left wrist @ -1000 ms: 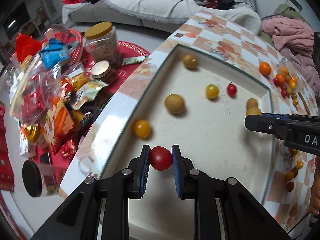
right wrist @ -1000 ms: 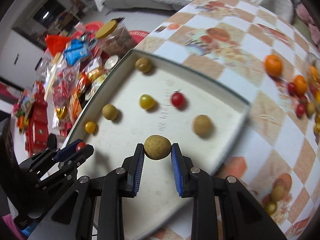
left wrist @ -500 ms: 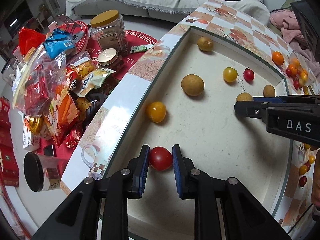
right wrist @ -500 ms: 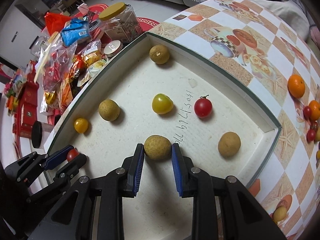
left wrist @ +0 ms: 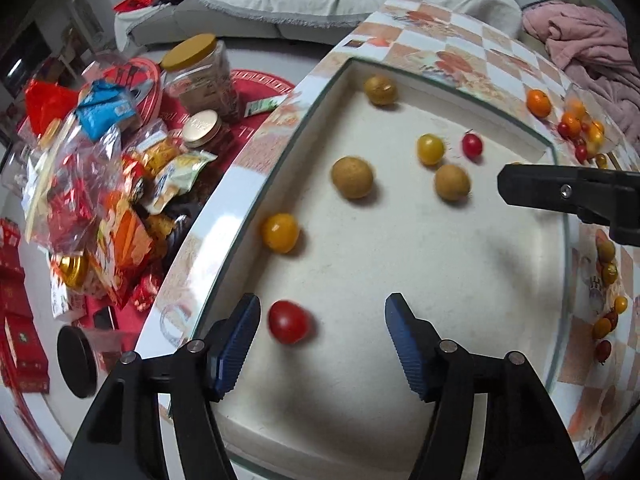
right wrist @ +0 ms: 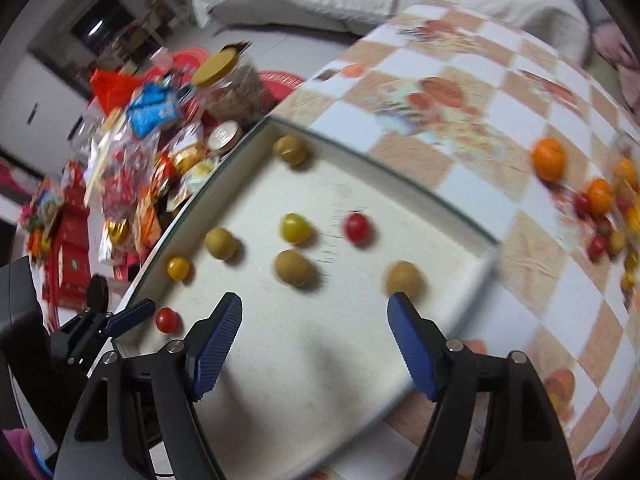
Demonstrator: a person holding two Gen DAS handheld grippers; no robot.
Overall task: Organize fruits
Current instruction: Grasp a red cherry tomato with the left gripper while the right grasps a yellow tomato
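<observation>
A home living room is indicated: a sofa (left wrist: 304, 4) draped in a grey throw is seen beyond the jaws, a pink blanket (left wrist: 588, 44) far right, a desk (right wrist: 472, 128) covered in checked oilcloth, and snack packets (left wrist: 92, 184) and jars (left wrist: 200, 76) piled to the left.

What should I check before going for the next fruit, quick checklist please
1. Left gripper clear of red tomato: ok, jaws opening, pads off it.
2. Right gripper released its brown fruit: ok, jaws opening, nothing between them.
3. Both fruits inside white tray: ok.
4. Red tomato settled: cannot tell, blurred.
5. Loose fruit left on tablecloth: not ok, tangerine and others remain outside.
</observation>
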